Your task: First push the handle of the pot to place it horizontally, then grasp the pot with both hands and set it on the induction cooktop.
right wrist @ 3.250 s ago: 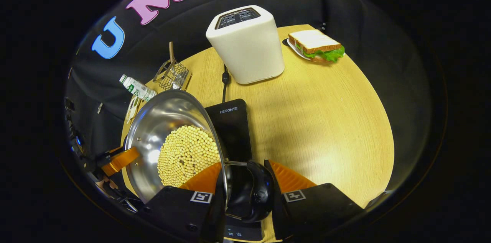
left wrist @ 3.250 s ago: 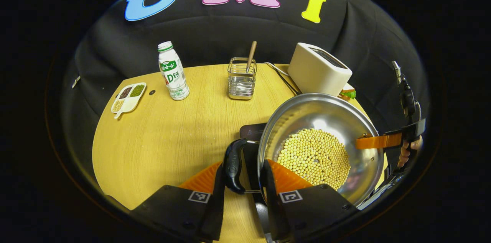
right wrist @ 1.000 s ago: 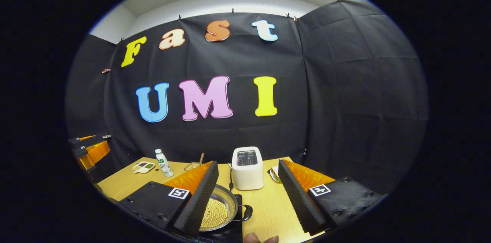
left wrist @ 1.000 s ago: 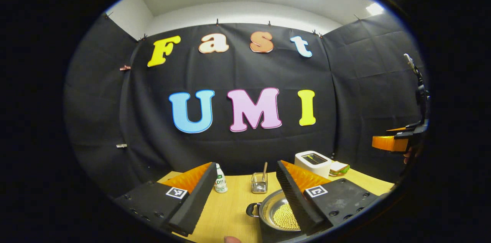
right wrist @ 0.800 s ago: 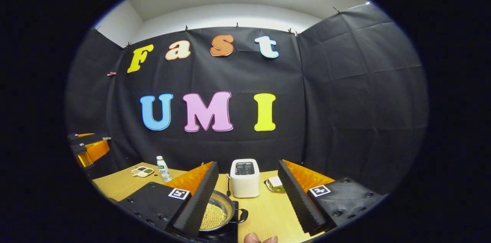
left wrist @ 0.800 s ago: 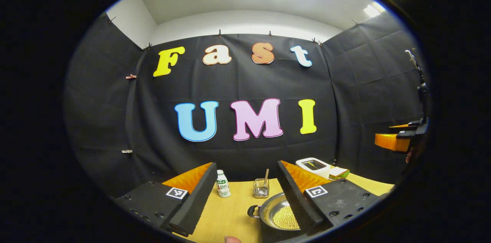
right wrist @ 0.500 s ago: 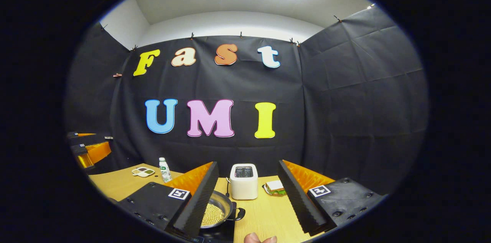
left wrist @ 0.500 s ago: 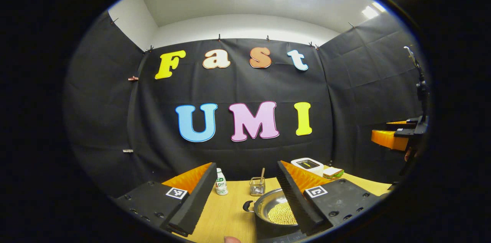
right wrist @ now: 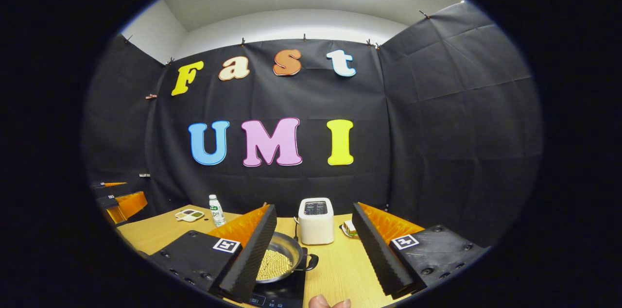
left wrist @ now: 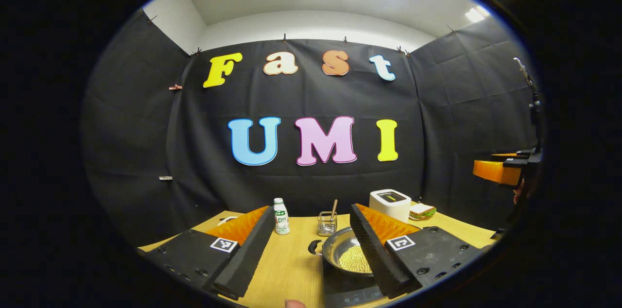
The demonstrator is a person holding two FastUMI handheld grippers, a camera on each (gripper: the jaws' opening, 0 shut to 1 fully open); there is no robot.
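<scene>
The steel pot with yellow beans sits on the black induction cooktop; its black left handle sticks out sideways. In the right gripper view the pot rests on the cooktop with its right handle showing. My left gripper is open and empty, raised well back from the pot. My right gripper is open and empty too. The right gripper appears at the right edge of the left gripper view, and the left gripper at the left edge of the right gripper view.
On the wooden table stand a milk bottle, a wire holder with a spoon, a white toaster and a sandwich on a plate. A divided snack dish lies at the far left. A fingertip shows below.
Both grippers let go of the pot's handles, opened and drew up and back. The pot now rests on the cooktop. In the last second the views only shifted slightly.
</scene>
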